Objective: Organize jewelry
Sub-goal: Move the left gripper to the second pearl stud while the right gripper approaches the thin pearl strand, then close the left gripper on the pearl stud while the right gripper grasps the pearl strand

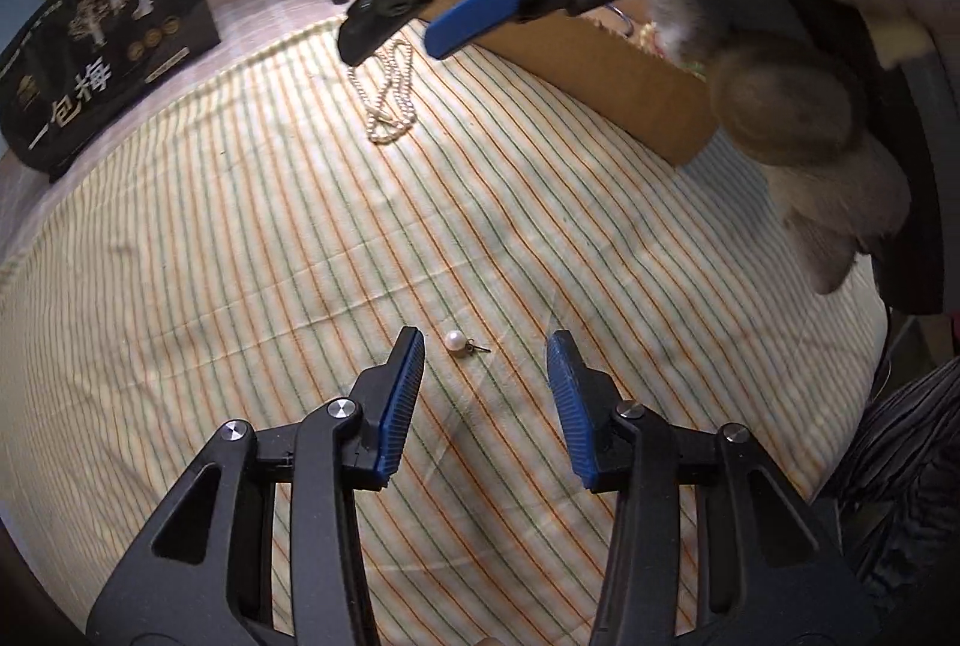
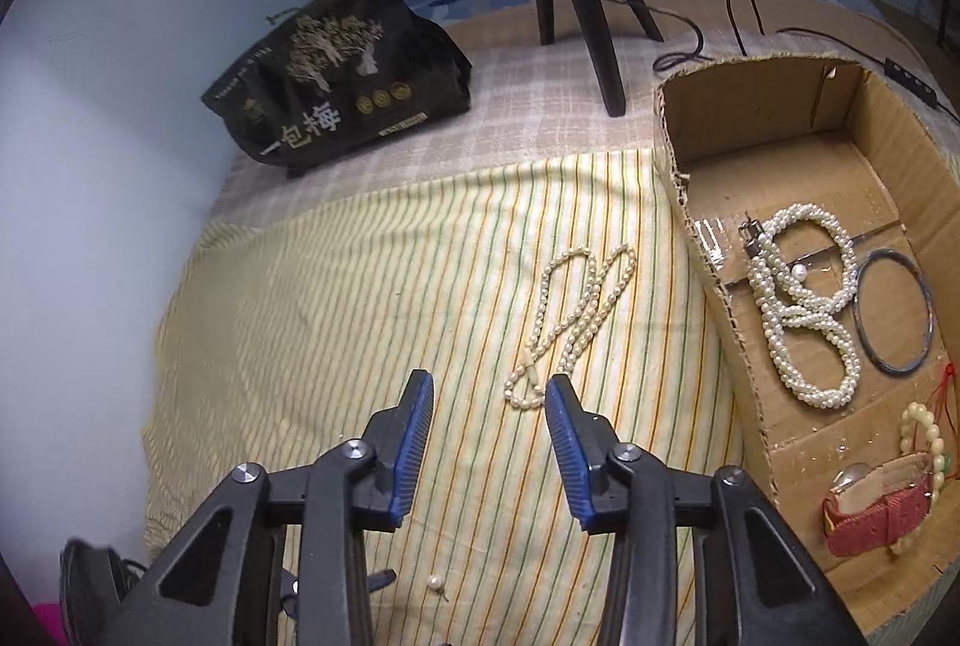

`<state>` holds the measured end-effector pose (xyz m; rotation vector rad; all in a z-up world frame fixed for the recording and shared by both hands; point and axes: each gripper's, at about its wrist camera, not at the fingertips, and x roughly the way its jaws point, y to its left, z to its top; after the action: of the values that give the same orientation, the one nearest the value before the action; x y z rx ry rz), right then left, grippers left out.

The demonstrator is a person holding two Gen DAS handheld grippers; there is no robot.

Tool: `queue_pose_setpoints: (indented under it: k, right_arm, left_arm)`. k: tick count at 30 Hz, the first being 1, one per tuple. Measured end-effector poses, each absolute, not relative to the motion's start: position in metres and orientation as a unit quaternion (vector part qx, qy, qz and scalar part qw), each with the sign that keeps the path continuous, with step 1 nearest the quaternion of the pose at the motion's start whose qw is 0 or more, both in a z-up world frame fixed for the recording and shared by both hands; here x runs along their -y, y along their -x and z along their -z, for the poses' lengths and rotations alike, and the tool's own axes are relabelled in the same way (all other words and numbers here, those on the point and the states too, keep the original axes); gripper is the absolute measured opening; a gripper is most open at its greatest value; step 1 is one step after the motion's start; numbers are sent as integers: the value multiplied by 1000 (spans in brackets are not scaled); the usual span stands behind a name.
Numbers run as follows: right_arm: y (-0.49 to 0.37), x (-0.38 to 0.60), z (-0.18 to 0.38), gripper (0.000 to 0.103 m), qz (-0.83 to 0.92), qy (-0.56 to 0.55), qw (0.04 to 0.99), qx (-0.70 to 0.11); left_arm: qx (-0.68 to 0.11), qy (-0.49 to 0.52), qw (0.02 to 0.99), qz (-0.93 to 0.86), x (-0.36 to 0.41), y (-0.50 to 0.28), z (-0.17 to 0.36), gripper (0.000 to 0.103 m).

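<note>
A small pearl earring with a thin post lies on the striped cloth between the fingertips of my open left gripper; it also shows in the right wrist view. A pearl necklace lies on the cloth just ahead of my open, empty right gripper; in the left wrist view the necklace lies below the right gripper. A cardboard box to the right holds a thick pearl strand, a metal bangle, a beaded bracelet and a red pouch.
A black snack bag stands at the back left on the checked cover. Dark tripod legs and cables stand behind the box. A pale wall runs along the left. The gloved hand holds the right gripper above the box edge.
</note>
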<state>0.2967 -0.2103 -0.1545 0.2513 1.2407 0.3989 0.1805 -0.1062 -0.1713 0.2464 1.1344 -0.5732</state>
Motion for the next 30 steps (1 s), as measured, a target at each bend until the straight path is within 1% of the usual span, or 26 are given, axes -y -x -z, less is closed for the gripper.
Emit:
queue_pose_setpoints:
  k: [5, 8, 22, 26, 30]
  right_arm:
    - [-303, 204, 168, 36, -173, -112, 781, -590]
    - [-307, 202, 174, 34, -167, -111, 778, -595]
    - [-318, 199, 192, 33, -148, -105, 776, -605]
    - [-321, 198, 200, 31, -143, -104, 775, -606]
    - [-324, 192, 202, 31, -138, -92, 777, -607]
  left_arm:
    - [-531, -121, 793, 272, 110, -183, 178, 44]
    - [-534, -121, 791, 274, 111, -187, 182, 38]
    - [-533, -132, 788, 279, 122, -198, 198, 37]
    - [-530, -133, 791, 275, 125, -195, 202, 26]
    - [-531, -129, 792, 273, 123, -193, 199, 20]
